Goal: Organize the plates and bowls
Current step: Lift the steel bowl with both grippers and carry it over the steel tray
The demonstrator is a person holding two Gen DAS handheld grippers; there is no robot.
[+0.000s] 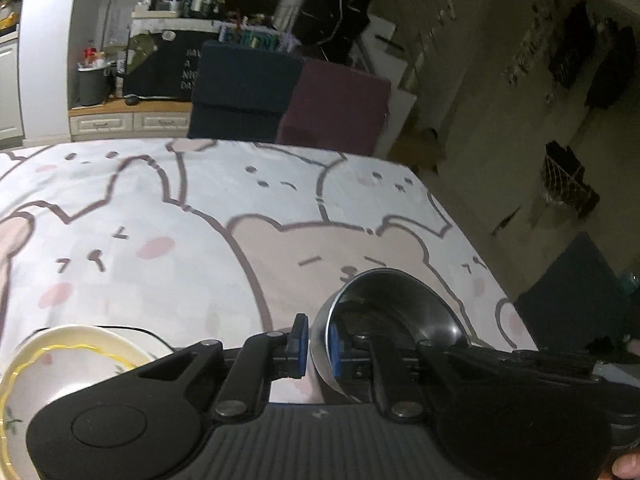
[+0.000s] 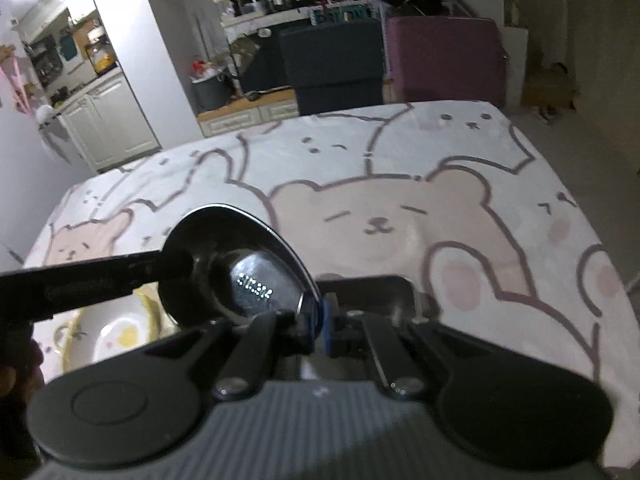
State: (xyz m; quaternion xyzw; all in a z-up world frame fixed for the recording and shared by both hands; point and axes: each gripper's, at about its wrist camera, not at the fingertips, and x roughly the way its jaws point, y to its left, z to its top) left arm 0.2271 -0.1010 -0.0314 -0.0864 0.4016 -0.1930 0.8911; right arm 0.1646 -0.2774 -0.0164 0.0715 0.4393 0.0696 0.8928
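Both claws pinching the same steel bowl over the bear-print bench

The left claw (image 1: 316,346) is clamped on the rim of the steel bowl (image 1: 394,304), blue pads on either side of the wall, bowl tipped up off the bench (image 1: 160,240). The right claw (image 2: 318,322) is squeezed tight on the opposite rim of the steel bowl (image 2: 232,264), with the left claw reaching in from 9 o'clock. A white yellow-rimmed plate (image 1: 60,364) sits on the cloth at 8 o'clock, near the bowl.

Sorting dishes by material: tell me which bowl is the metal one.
The steel bowl, clamped at its rim by both grippers, left and right. The other, the white ceramic bowl, rests on the tablecloth.
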